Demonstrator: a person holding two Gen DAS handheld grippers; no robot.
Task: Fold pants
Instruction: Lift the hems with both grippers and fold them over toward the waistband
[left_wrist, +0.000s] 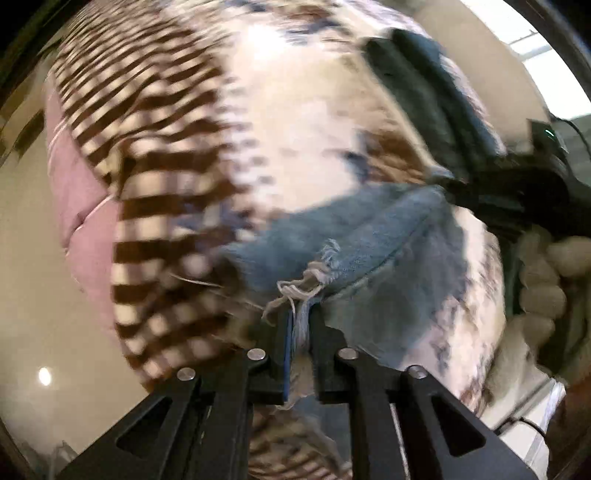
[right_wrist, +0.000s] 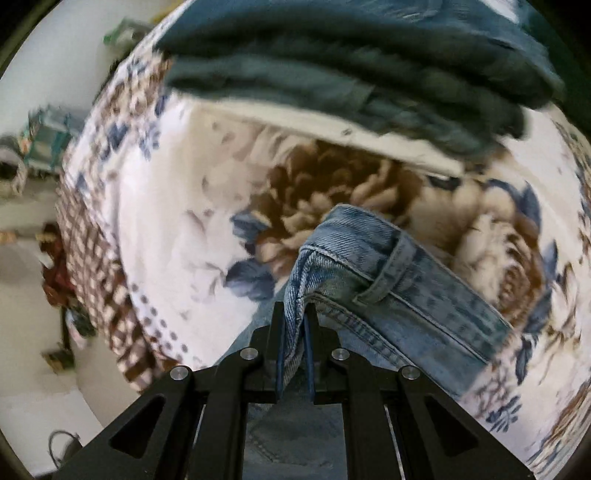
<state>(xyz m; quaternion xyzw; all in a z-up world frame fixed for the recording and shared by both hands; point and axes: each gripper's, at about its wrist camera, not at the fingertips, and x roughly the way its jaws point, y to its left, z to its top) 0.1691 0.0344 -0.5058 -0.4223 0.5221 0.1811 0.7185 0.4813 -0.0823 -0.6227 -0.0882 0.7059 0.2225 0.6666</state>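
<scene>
Midway, we hold the jeans above the floral bedspread: left gripper clamped on a frayed hem, right gripper on the waistband; folding seems barely begun, though blur obscures.

Black tongs, silver screws, blue pads.

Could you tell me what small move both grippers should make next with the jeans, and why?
Probably carry both ends forward together and lay them flat. The left gripper pinches the frayed hem, the right gripper the waistband, and the jeans hang lifted above the floral bedspread.
</scene>
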